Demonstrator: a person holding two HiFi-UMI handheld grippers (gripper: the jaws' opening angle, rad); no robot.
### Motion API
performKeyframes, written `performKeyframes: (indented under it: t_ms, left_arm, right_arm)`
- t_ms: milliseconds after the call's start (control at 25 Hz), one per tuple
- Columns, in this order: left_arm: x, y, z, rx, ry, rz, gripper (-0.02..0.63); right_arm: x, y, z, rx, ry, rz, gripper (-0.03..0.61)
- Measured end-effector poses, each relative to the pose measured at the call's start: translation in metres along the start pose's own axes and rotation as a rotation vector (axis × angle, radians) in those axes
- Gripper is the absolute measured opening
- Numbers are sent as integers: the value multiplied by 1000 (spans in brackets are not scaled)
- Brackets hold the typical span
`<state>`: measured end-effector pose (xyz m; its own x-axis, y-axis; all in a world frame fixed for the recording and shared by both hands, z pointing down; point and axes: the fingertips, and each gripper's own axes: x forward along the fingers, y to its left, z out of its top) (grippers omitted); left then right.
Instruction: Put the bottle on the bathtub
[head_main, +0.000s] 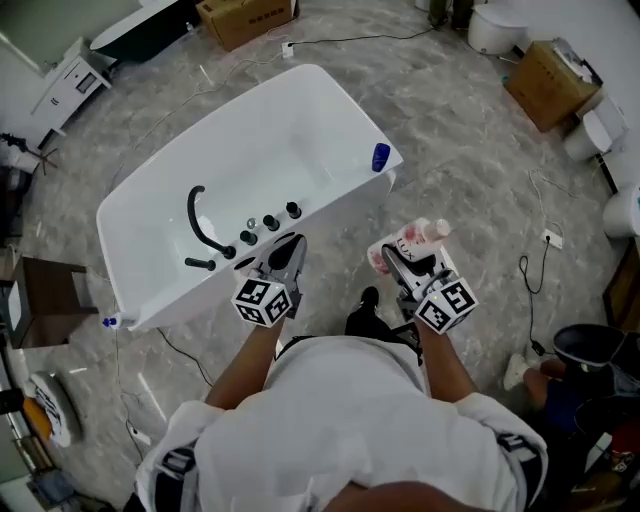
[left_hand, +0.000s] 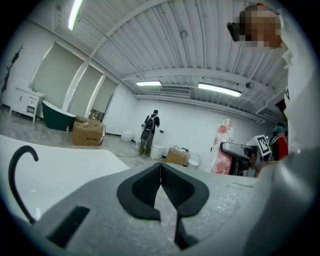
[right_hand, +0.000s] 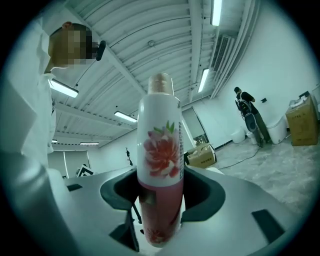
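A white and pink bottle with a flower print is held in my right gripper, to the right of the bathtub's near corner. In the right gripper view the bottle stands between the two black pads, which press on its lower body. My left gripper is shut with nothing in it and hovers over the near rim of the white bathtub, close to the black knobs. In the left gripper view its pads meet, and the bottle shows at the right.
A black curved faucet rises from the tub's near rim. A blue object lies on the tub's right corner. Cardboard boxes and white fixtures stand around the marbled floor. A cable runs at the right.
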<state>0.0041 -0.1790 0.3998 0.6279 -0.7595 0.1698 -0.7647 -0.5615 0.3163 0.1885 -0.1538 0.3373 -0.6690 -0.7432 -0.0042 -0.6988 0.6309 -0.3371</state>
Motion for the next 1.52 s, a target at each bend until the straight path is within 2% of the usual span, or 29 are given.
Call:
performKeyframes:
  t_ms: [160,400,560,720,840,920,1120,1320,1520]
  left_arm:
    - [27,10,3,31,-31,89,15]
    - [59,29,9,53,-55,176,15]
    - [75,51,9,101,-74,187,15]
    - [97,76,-10,127,-70,188,15]
    - [117,107,-40,198,-29,157,15]
    - [147,133,-60,208,-3,145,15]
    - [199,175,-109,124,-2,174,15]
    - [233,189,-162,87,1,206,15]
    - [259,223,-203,20,4,261,16]
  right_arm:
    - [27,-37,11,-3,12,60,232]
    - [62,-77,23,-230,-30,31,230]
    - [105,-89,2,-250,-20,46,230]
    - [147,-101,-28,-286,6,35,230]
    - [188,-102,-64,-372,22,39,230]
    - [220,-122,-93,-383,49,41,230]
    - [262,-167,-150,-355,96,51,231]
    - [273,-207,-214,-351,148,53,232]
    - [292,-242,-260,-354,142,43,230]
